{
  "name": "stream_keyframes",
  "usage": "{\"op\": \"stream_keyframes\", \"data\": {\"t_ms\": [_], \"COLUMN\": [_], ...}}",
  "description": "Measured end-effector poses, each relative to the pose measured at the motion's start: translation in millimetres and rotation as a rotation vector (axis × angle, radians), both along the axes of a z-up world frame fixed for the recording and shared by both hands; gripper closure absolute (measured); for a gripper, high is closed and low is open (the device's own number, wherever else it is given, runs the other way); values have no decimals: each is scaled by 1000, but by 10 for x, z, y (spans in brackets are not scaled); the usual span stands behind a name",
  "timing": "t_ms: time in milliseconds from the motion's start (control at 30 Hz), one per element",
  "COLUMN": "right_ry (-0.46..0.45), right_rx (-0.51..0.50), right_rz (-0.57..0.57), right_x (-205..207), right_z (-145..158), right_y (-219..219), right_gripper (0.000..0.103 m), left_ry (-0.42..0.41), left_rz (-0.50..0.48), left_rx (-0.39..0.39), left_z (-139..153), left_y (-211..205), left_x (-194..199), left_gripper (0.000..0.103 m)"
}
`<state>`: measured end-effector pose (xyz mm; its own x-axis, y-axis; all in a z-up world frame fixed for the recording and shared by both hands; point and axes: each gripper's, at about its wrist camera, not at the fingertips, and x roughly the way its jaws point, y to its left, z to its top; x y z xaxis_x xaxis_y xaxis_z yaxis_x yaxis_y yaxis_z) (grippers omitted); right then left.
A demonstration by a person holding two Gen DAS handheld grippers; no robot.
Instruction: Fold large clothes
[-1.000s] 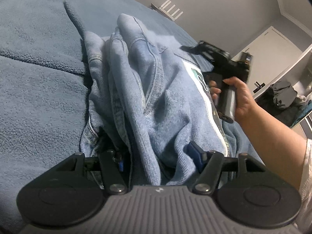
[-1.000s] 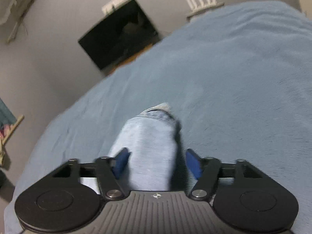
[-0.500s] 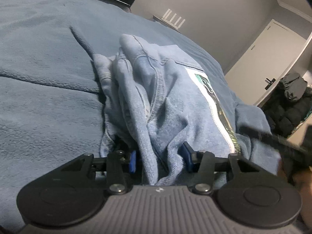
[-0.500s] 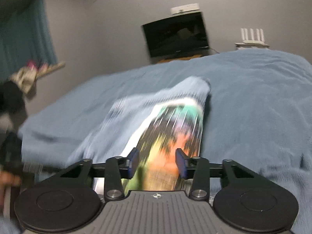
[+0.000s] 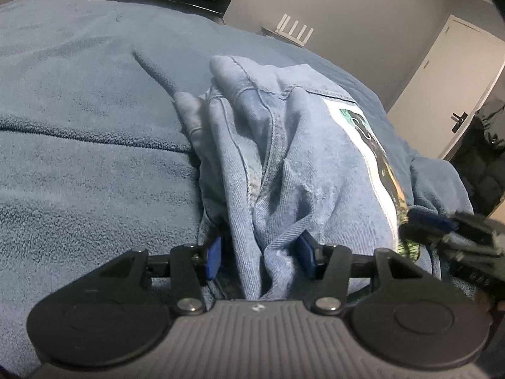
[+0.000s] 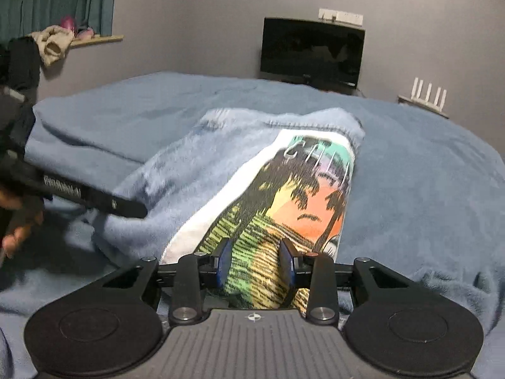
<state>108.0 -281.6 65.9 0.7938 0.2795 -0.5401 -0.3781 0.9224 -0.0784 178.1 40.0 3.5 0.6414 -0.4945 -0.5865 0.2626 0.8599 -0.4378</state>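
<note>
A light blue garment (image 5: 284, 158) with a colourful palm-tree print (image 6: 293, 195) lies bunched on the blue blanket of the bed (image 5: 79, 158). My left gripper (image 5: 260, 254) is closed on a thick fold of the garment's blue cloth at its near edge. My right gripper (image 6: 255, 262) is closed on the printed part of the garment. The right gripper also shows at the right edge of the left wrist view (image 5: 454, 230), and the left gripper shows at the left of the right wrist view (image 6: 94, 199).
A dark TV (image 6: 311, 52) and a white router (image 6: 427, 93) stand by the far wall. A white door (image 5: 448, 88) and dark clothes (image 5: 486, 164) are to the right. A shelf with clothes (image 6: 56, 41) hangs on the left wall.
The right gripper swung from the far side of the garment to its near printed edge and closed on it. The left gripper narrowed on the blue cloth and pulled it slightly.
</note>
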Motion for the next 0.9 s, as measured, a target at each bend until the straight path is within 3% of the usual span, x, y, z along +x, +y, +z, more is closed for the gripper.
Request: {"op": "stream_keyframes", "data": {"t_ms": [100,200,300,533,700,767,800,900], "right_ry": [-70,17,88,78,99,126,142,178], "right_rx": [38,106,132,-67,-234,-236,-213,-111], "right_rz": [14,30,31,26,-4,9,11,11], "right_x": [-3,373,805,1531,1849,1919,1943,1956], "right_z": [226,387,431,370,163,93,78,114], "right_y": [47,259,532,1383,1696,1729,1726,1639], "right_gripper": [62,52,52,48,49,64,77,82], "left_ry": [11,17,17,25,33,37,40,41], "left_rz": [1,-1,-3,-13,-17,-12,-12,-14], "left_rx": [-10,-10,-10,-20,-28,-32,-35,-24], "left_z": [-6,-8,-5,-5,0,-1,-2,3], "left_y": [10,3,-8,3,15,23,25,20], "left_x": [0,18,26,56,74,80,81,67], "left_gripper": [53,53,53,53,54,54,54,54]}}
